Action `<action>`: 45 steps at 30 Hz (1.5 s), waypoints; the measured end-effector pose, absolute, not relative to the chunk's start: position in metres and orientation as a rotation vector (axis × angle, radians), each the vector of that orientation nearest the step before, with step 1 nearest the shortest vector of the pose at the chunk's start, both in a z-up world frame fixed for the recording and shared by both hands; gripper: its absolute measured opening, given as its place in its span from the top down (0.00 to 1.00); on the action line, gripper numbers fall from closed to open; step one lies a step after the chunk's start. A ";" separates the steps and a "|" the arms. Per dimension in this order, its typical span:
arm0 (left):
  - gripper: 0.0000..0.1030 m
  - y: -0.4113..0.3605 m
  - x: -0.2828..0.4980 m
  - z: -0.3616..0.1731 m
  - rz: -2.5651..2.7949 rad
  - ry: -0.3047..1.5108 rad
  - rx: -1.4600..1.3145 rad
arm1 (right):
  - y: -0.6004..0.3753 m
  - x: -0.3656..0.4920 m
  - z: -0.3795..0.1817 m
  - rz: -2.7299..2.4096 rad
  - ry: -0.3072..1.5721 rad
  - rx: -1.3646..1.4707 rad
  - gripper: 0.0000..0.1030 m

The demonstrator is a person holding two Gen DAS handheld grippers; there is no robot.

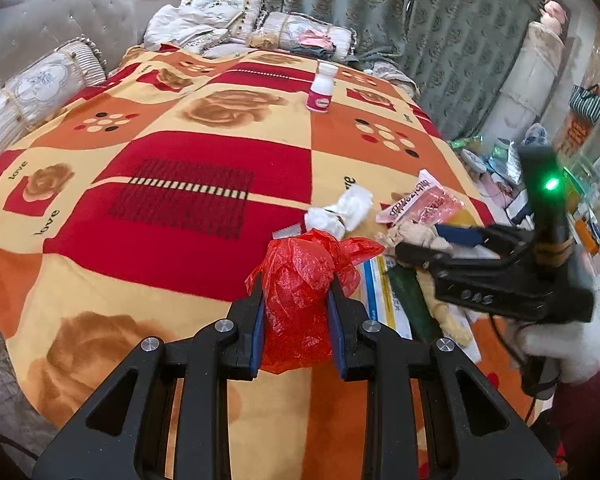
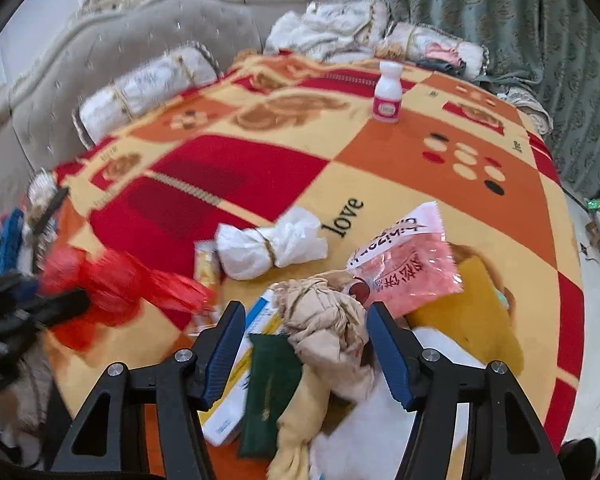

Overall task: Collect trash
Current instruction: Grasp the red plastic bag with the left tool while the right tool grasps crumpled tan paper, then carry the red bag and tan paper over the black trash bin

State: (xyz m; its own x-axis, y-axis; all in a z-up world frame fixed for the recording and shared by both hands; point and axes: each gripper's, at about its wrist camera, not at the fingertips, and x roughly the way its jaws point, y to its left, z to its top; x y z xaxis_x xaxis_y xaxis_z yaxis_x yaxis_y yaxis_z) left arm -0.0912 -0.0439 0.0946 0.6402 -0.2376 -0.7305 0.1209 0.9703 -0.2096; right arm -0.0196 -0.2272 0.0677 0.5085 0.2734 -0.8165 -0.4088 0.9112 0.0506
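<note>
Crowding blanket point(image 1: 180, 152): tissue wad point(image 1: 340, 210) | pink packet point(image 1: 420, 200) | white bottle point(image 1: 321, 86)

Tufted grey headboard point(image 1: 60, 20), patterned red-orange blanket point(image 1: 204, 184), green damask curtains point(image 1: 380, 12), rolled bolster pillows point(image 1: 40, 88).

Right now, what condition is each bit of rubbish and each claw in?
Left claw: shut on the red plastic bag.
Red plastic bag: crumpled, clamped between the pads.
Right claw: open, straddling the beige wad.
Beige wad: knotted, lying loose between the pads.
White tissue bundle: tied at the middle, lying flat.
Pink wrapper: lying flat.
White bottle: upright, capped.
</note>
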 end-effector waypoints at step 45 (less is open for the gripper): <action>0.76 -0.294 -0.124 0.138 -0.616 0.825 -0.004 | -0.461 -0.168 0.129 0.111 0.755 0.191 0.73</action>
State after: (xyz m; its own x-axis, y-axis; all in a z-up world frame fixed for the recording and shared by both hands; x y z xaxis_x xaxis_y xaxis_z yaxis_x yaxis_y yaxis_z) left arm -0.1242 -0.2938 0.1382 0.5152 -0.5145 -0.6855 0.5113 0.8264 -0.2360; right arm -0.1680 -0.4613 0.1290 0.7237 0.1679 -0.6694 -0.0312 0.9769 0.2114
